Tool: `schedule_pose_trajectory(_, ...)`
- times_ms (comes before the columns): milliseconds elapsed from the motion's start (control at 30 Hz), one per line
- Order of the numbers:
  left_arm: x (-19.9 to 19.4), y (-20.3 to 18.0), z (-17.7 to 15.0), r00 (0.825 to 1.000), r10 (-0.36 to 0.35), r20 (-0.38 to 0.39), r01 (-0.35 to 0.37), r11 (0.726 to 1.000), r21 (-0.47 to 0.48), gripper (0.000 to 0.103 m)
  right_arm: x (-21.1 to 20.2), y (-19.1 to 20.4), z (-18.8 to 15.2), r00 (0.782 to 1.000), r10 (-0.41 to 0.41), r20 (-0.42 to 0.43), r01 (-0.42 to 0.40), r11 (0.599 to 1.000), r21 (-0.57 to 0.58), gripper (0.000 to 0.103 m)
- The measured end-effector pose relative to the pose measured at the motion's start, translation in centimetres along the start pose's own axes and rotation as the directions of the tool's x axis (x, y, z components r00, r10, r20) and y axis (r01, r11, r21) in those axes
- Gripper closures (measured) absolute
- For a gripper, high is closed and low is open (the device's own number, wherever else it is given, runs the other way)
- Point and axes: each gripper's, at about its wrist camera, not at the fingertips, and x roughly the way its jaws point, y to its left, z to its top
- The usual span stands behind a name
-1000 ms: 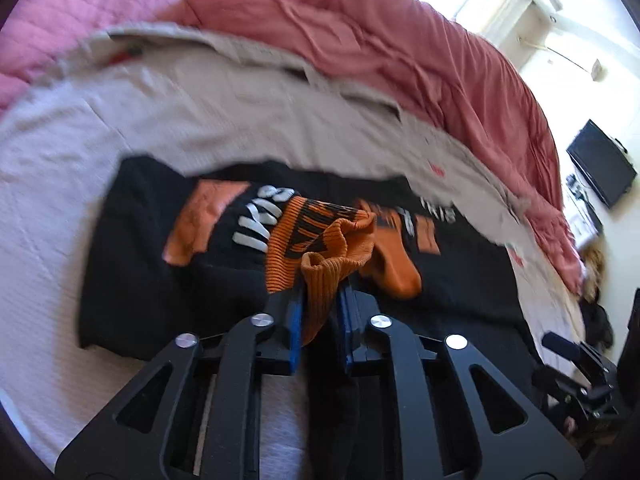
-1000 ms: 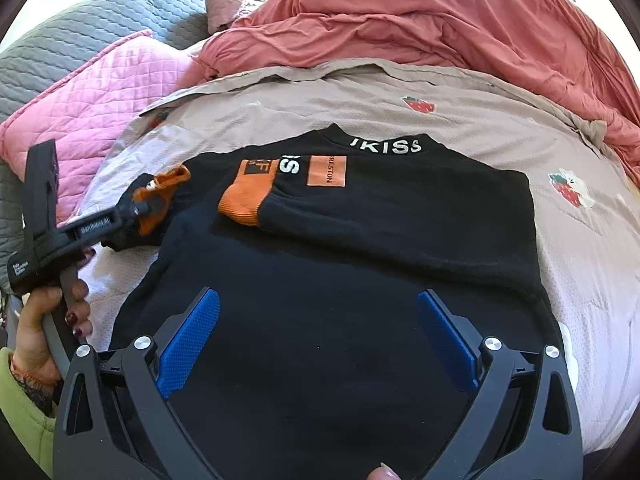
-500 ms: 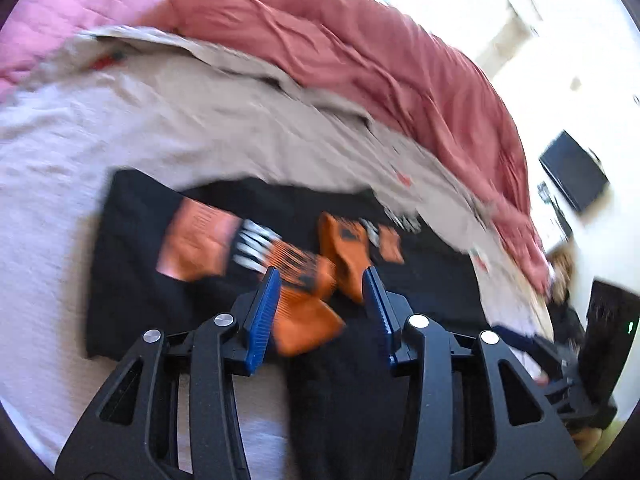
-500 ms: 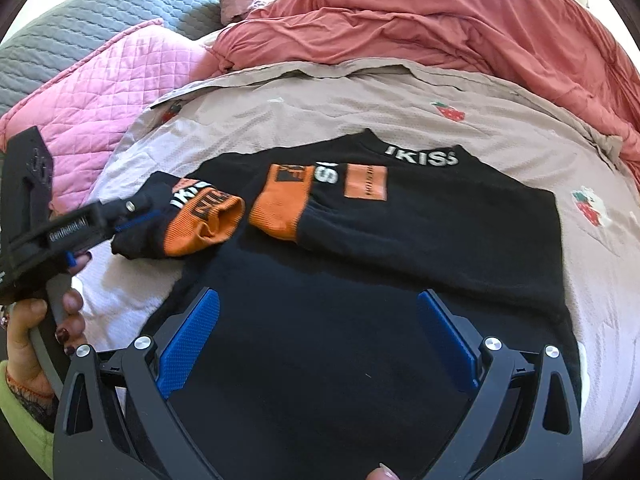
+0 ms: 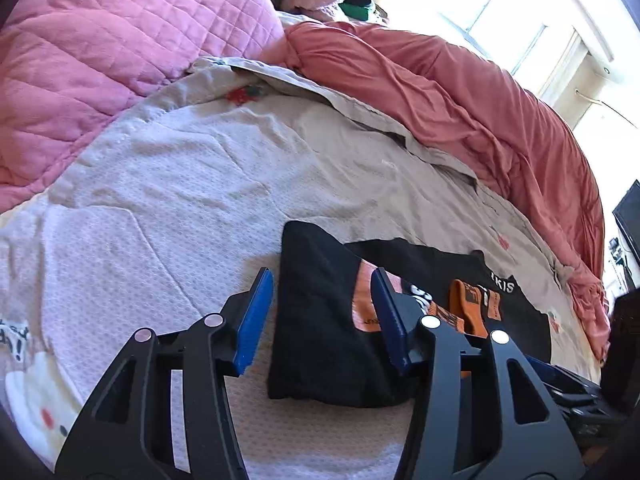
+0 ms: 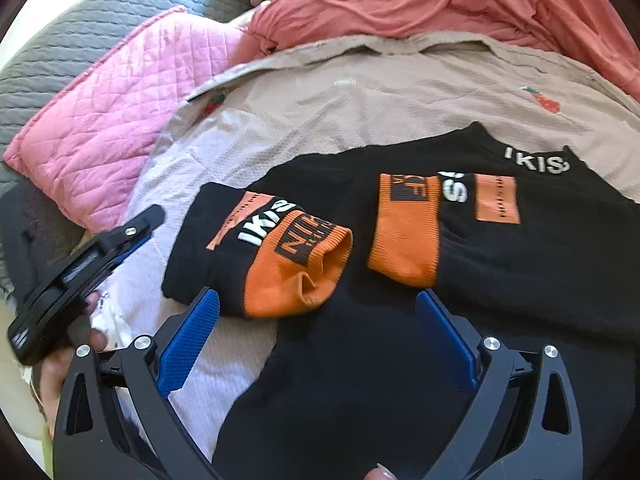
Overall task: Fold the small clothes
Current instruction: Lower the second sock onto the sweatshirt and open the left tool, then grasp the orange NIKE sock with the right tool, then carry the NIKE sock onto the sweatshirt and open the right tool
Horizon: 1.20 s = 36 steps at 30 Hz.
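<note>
A black sweater [image 6: 500, 280] with orange cuffs and white lettering lies flat on the bed. Its left sleeve [image 6: 260, 240] is folded inward, with the orange cuff [image 6: 296, 272] lying loose near the body. The other orange cuff [image 6: 404, 228] lies on the chest. My left gripper [image 5: 320, 316] is open and empty, low over the folded sleeve [image 5: 320, 320]; it also shows in the right wrist view [image 6: 100, 248] to the left of the sleeve. My right gripper [image 6: 320, 340] is open and empty above the sweater's lower part.
A beige bedsheet with strawberry prints [image 5: 200, 184] covers the bed. A pink quilted pillow [image 5: 100, 60] lies at the back left, and a bunched salmon duvet [image 5: 460, 92] runs along the far side. A grey quilted headboard [image 6: 80, 40] stands behind the pillow.
My left gripper opened and let go of the orange cuff, then drew back to the left. The sleeve now lies folded on the sweater. The right gripper moved slightly closer.
</note>
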Motion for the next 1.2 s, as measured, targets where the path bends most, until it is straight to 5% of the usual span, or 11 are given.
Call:
schedule_pose_trajectory(167, -0.6, 0.1, 0.3, 1.0, 0.018, 0.023, -0.018, 1.0, 0.011, 0.057, 2.9, 0.2, 0.6, 0.999, 0.0, -0.037, 0.001, 0.999, 0.04, 0.007)
schedule_pose_trajectory(333, -0.7, 0.7, 0.4, 0.999, 0.012, 0.03, -0.011, 1.0, -0.018, 0.054, 5.3, 0.2, 1.1, 0.999, 0.011, -0.053, -0.007, 0.997, 0.083, 0.02)
schedule_pose_trajectory(567, -0.7, 1.1, 0.4, 0.999, 0.019, 0.031, -0.018, 0.999, -0.031, 0.053, 5.8, 1.6, 1.6, 0.998, 0.049, -0.037, -0.047, 0.997, 0.061, 0.08)
schedule_pose_trajectory(933, -0.4, -0.1, 0.2, 1.0, -0.005, 0.028, 0.004, 1.0, 0.03, 0.052, -0.2, 2.1, 3.5, 0.992, 0.027, 0.121, -0.013, 0.993, -0.119, 0.087)
schedule_pose_trajectory(1200, 0.2, -0.8, -0.3, 1.0, -0.02, 0.008, 0.02, 0.999, 0.046, 0.052, -6.6, -4.8, 4.7, 0.969, -0.099, 0.227, 0.125, 0.987, -0.102, 0.087)
